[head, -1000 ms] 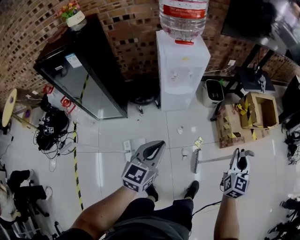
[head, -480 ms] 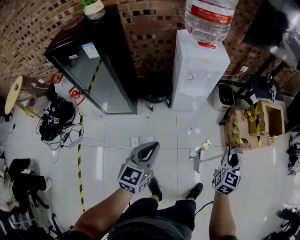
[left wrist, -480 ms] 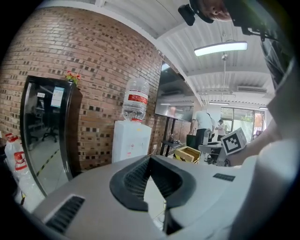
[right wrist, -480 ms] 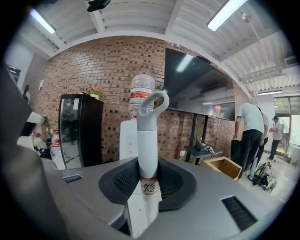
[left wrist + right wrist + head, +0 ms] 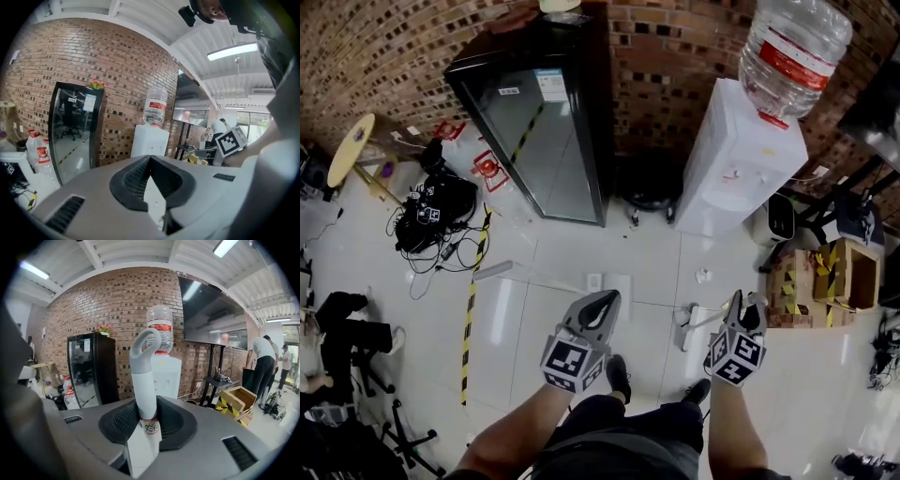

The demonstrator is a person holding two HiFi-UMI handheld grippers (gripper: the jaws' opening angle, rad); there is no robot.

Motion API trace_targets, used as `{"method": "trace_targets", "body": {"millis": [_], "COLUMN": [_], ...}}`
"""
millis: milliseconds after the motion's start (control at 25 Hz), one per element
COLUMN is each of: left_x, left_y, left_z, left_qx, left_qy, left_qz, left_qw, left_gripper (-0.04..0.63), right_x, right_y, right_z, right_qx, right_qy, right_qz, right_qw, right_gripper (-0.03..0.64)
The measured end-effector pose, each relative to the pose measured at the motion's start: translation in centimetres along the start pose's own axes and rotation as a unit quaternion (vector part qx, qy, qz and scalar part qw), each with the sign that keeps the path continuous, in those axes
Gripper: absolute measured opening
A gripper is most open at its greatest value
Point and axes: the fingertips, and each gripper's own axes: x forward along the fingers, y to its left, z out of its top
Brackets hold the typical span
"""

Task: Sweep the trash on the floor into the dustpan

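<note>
Since a second ago the right gripper point(image 5: 739, 306) has drawn in toward the left gripper point(image 5: 604, 299), and the fridge point(image 5: 548, 122) and water dispenser point(image 5: 736, 159) now sit further right in the head view. The bottle point(image 5: 792, 47) on the dispenser carries a red-and-white label, and the fridge door has a pale sticker; neither can be read. A small round mark on the broom handle point(image 5: 143, 380) is also illegible.

The floor point(image 5: 516, 328) is glossy white tile with a yellow-black tape stripe point(image 5: 472, 309), below a brick wall point(image 5: 384, 56). Tangled cables point(image 5: 436, 211) lie at the left and a taped cardboard box point(image 5: 848, 272) at the right.

The right gripper's jaws are clamped on the broom handle. The left gripper's jaws meet at the tips with nothing between them. A white paper scrap point(image 5: 703, 276) lies on the tile beyond the broom head point(image 5: 685, 328), slightly right and apart from it.
</note>
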Motion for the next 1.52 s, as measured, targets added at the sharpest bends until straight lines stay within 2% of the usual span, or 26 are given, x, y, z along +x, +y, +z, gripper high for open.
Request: {"method": "trace_targets", "body": {"millis": [160, 520, 760, 920, 1080, 1320, 1520], "left_x": [-3.7, -9.1, -11.3, -11.6, -10.1, -5.7, -1.6], "left_y": [2.9, 6.4, 6.9, 5.8, 3.2, -3.2, -9.7], "left_z": [0.2, 1.0, 1.5, 2.2, 3.6, 7.4, 11.6], "left_qx": [-0.013, -0.029, -0.034, -0.025, -0.022, -0.013, -0.003], "left_qy": [-0.010, -0.028, -0.029, -0.042, -0.050, -0.051, -0.048], "left_qz": [0.024, 0.069, 0.090, 0.082, 0.060, 0.005, -0.016], "left_qw": [0.9996, 0.9968, 0.9949, 0.9954, 0.9968, 0.9986, 0.9987], "left_gripper": [0.028, 0.028, 0.028, 0.028, 0.028, 0.028, 0.028], "right_x": [0.7, 1.8, 0.6, -1.6, -4.6, -10.2, -14.4], "right_y": [5.3, 18.3, 21.8, 20.2, 16.6, 8.3, -0.1], "right_z": [1.2, 3.1, 4.6, 5.4, 7.5, 14.2, 19.1], "right_qx": [0.019, 0.035, 0.027, 0.025, 0.030, 0.024, 0.009], "right_qy": [0.000, 0.008, 0.004, -0.013, -0.037, -0.096, -0.133], "right_qz": [0.018, 0.123, 0.164, 0.173, 0.179, 0.194, 0.194], "right_qw": [1.000, 0.992, 0.986, 0.985, 0.983, 0.976, 0.972], "right_gripper": [0.110, 0.109, 0.107, 0.107, 0.106, 0.107, 0.107]}}
